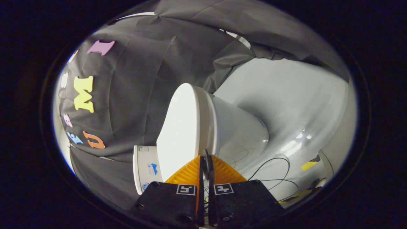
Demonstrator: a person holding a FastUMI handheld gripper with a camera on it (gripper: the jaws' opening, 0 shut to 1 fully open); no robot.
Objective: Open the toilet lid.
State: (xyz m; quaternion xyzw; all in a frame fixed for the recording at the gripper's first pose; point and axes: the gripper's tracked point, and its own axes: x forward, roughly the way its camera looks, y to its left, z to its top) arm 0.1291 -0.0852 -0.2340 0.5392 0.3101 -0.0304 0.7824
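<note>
Looking along the fingers, the gripper (205, 159) is seen rolled over on its side, so the whole scene is tipped: the glossy white ceramic toilet bowl (241, 133) sticks out sideways and the pale grey floor (286, 95) runs up beyond it. The smooth white plastic toilet lid (178, 127) is laid flat against the bowl's rim, so it's judged to be down and not opened yet. The fingers are drawn nearly together, with just a thin slit left between them, and their tips are set right at the front edge of the lid, where lid meets rim. Whether anything is actually pinched can't be told; probably the lid's lip is being gone for, but that's a guess. The sideways roll makes sense if the narrow fingers are meant to be lined up with that seam so the edge can be caught and swung up.

A white rectangular tank (144, 168) is seen beside the lid, against the black cloth wall (143, 79). Thin black cables (273, 165) are strewn on the floor past the bowl, well away from the lid edge, so no snagging is expected there
</note>
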